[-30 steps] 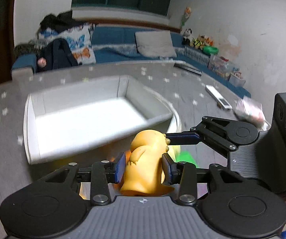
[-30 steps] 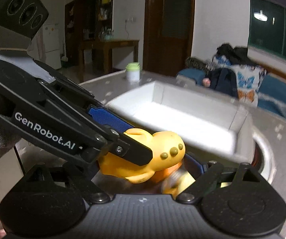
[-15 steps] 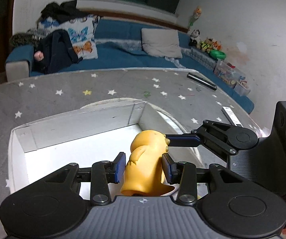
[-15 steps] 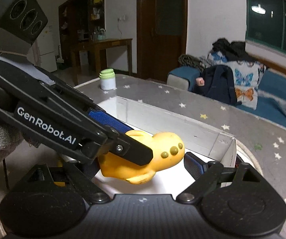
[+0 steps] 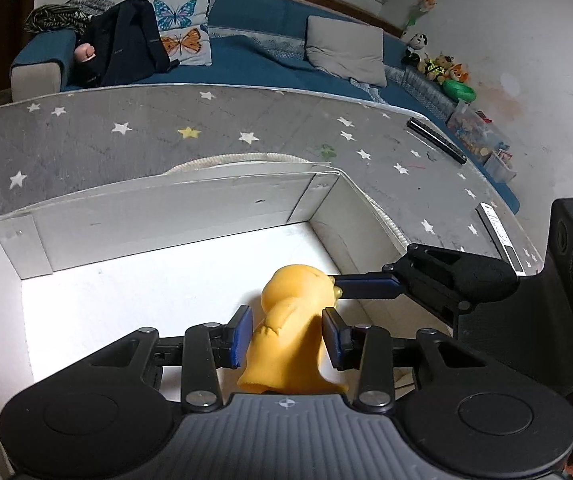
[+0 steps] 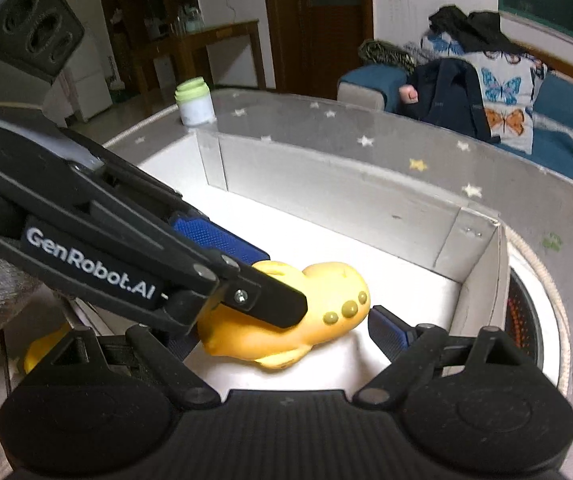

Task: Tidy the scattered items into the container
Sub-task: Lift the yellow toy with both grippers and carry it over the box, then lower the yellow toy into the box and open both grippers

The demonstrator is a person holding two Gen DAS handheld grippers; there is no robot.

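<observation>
A yellow rubber duck toy (image 5: 292, 328) sits between the blue pads of my left gripper (image 5: 288, 334), which is shut on it and holds it over the floor of the white box (image 5: 158, 204). In the right wrist view the same duck (image 6: 306, 312) lies between my right gripper's (image 6: 286, 330) fingers, which stand wide apart; the left gripper's fingers (image 6: 222, 240) cross in front and pinch the duck. My right gripper's finger (image 5: 370, 284) touches the duck's head from the right in the left wrist view.
The box stands on a grey star-patterned table (image 5: 206, 128). A white jar with a green lid (image 6: 194, 102) is beyond the box. A black remote (image 5: 436, 140) and a white remote (image 5: 500, 236) lie at the table's right. A yellow item (image 6: 40, 352) lies outside the box.
Both grippers moved with the duck from outside the box's near wall to over its inside and lower toward its floor. The left gripper's hold on the duck is unchanged.
</observation>
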